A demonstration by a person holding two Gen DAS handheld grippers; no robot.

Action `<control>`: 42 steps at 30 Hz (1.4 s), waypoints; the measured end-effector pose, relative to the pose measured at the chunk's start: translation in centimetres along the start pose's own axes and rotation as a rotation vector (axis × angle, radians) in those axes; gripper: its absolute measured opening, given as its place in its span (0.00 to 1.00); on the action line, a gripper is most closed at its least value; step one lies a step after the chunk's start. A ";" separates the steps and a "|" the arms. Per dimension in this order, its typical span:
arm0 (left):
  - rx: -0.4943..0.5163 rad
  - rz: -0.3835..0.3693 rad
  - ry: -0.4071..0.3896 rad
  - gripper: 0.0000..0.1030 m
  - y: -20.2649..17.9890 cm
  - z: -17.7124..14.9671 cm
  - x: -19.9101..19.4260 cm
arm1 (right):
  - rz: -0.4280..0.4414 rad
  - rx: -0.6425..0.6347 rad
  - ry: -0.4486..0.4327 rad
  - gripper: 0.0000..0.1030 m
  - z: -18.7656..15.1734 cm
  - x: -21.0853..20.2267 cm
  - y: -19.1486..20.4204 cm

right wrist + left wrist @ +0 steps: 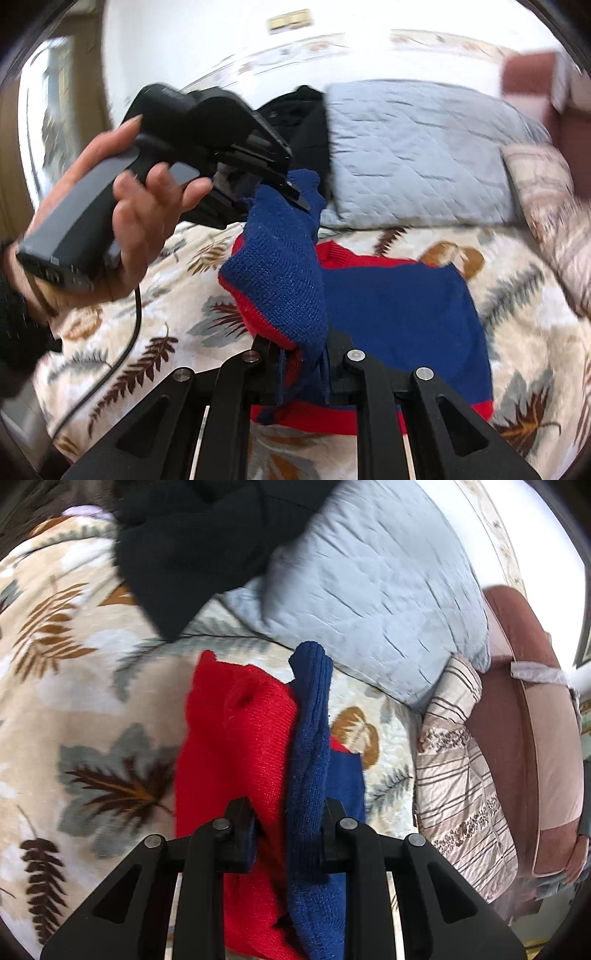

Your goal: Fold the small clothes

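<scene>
A small red and blue knitted sweater [399, 310] lies on the leaf-patterned bedspread [532, 325], with one side lifted. My left gripper [288, 834] is shut on a bunched fold of the sweater [251, 746], red on the left and blue on the right. In the right wrist view the left gripper [291, 192] holds the upper end of the lifted blue fold. My right gripper [301, 369] is shut on the lower end of that same fold, just above the sweater's body.
A light blue quilted pillow [369, 590] and a striped pillow [458, 768] lie at the head of the bed. A black garment [192, 546] lies beside the blue pillow. A reddish upholstered headboard [524, 716] stands behind. A cable [122, 354] hangs from the left gripper.
</scene>
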State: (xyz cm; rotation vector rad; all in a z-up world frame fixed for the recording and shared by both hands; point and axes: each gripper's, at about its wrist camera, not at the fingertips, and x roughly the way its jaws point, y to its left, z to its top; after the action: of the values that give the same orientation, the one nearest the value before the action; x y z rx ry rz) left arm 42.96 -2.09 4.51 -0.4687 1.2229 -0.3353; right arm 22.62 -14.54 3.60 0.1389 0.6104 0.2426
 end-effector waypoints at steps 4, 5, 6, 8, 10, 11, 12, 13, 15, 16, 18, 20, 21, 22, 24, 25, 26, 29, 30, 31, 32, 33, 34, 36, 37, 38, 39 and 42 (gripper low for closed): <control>0.012 0.008 0.011 0.19 -2.8 -0.5 1.8 | 0.014 0.142 0.009 0.13 -0.2 -0.4 -3.4; 0.018 0.014 0.018 0.19 -3.6 -0.7 2.5 | 0.019 0.181 0.012 0.13 -0.4 -0.5 -4.2; 0.022 0.019 0.022 0.19 -4.1 -0.7 2.9 | 0.024 0.212 0.014 0.13 -0.5 -0.6 -4.8; 0.032 0.038 0.029 0.19 -5.3 -0.9 4.0 | 0.040 0.282 0.020 0.13 -0.8 -0.7 -6.1; 0.039 0.051 0.039 0.19 -6.3 -1.0 5.0 | 0.051 0.352 0.024 0.13 -1.0 -0.8 -7.3; 0.043 0.058 0.044 0.19 -6.8 -1.1 5.5 | 0.054 0.380 0.026 0.13 -1.2 -0.9 -7.8; 0.049 0.065 0.049 0.19 -7.2 -1.2 6.0 | 0.062 0.423 0.029 0.13 -1.3 -1.0 -8.7; 0.055 0.073 0.053 0.19 -7.6 -1.3 6.5 | 0.070 0.460 0.032 0.13 -1.5 -1.1 -9.3; 0.070 0.090 0.065 0.19 -8.6 -1.5 7.7 | 0.089 0.543 0.043 0.13 -2.0 -1.1 -11.1; 0.079 0.098 0.070 0.19 -9.0 -1.6 8.2 | 0.097 0.579 0.049 0.13 -2.2 -1.0 -11.8; 0.099 0.119 0.083 0.19 -9.8 -1.9 9.6 | 0.117 0.670 0.068 0.13 -3.1 -0.8 -13.7; 0.109 0.134 0.103 0.19 -10.4 -2.2 11.2 | 0.130 0.742 0.088 0.13 -4.0 -0.5 -15.2; 0.111 0.140 0.110 0.19 -10.6 -2.3 11.9 | 0.134 0.768 0.097 0.13 -4.4 -0.4 -15.7; 0.113 0.150 0.120 0.19 -10.8 -2.5 12.6 | 0.139 0.793 0.106 0.13 -4.7 -0.2 -16.1; 0.116 0.173 0.136 0.19 -11.0 -2.7 13.9 | 0.157 0.853 0.127 0.13 -5.6 0.2 -17.1; 0.119 0.183 0.140 0.20 -11.1 -2.9 14.4 | 0.163 0.873 0.136 0.13 -5.9 0.4 -17.4; 0.123 0.193 0.144 0.20 -11.2 -3.0 14.9 | 0.170 0.894 0.147 0.13 -6.2 0.6 -17.7; 0.148 0.216 0.142 0.26 -11.7 -3.3 15.8 | 0.171 0.948 0.179 0.13 -7.2 1.2 -18.5; 0.161 0.219 0.141 0.33 -12.0 -3.5 16.0 | 0.168 0.971 0.195 0.14 -7.6 1.6 -18.8; 0.170 0.220 0.140 0.36 -12.3 -3.6 16.1 | 0.164 0.984 0.203 0.14 -7.9 1.8 -19.0; 0.177 0.226 0.135 0.42 -12.5 -3.7 16.2 | 0.164 0.996 0.209 0.15 -8.1 2.0 -19.1; 0.184 0.227 0.131 0.47 -12.8 -3.9 16.2 | 0.165 0.999 0.219 0.17 -8.2 2.2 -19.2; 0.196 0.231 0.128 0.49 -13.1 -4.1 16.1 | 0.164 0.996 0.223 0.17 -8.2 2.2 -19.2; 0.202 0.231 0.122 0.49 -13.4 -4.2 15.7 | 0.164 0.988 0.224 0.19 -8.1 2.1 -19.0; 0.199 0.224 0.122 0.49 -13.4 -4.2 15.3 | 0.159 0.981 0.228 0.19 -8.0 2.0 -19.0; 0.186 0.211 0.123 0.49 -13.2 -4.2 14.7 | 0.158 0.981 0.224 0.22 -8.1 1.7 -19.0; 0.171 0.197 0.121 0.49 -12.9 -4.1 14.2 | 0.157 0.987 0.214 0.25 -8.0 1.4 -19.0; 0.111 0.160 0.064 0.49 -11.2 -3.6 10.9 | 0.124 0.995 0.166 0.28 -7.2 -0.1 -19.4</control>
State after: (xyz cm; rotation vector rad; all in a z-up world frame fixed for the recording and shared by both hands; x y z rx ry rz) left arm 42.94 -17.59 0.43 -0.2645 1.2883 -0.2811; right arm 21.86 -32.80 -6.08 1.1263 0.8473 0.0501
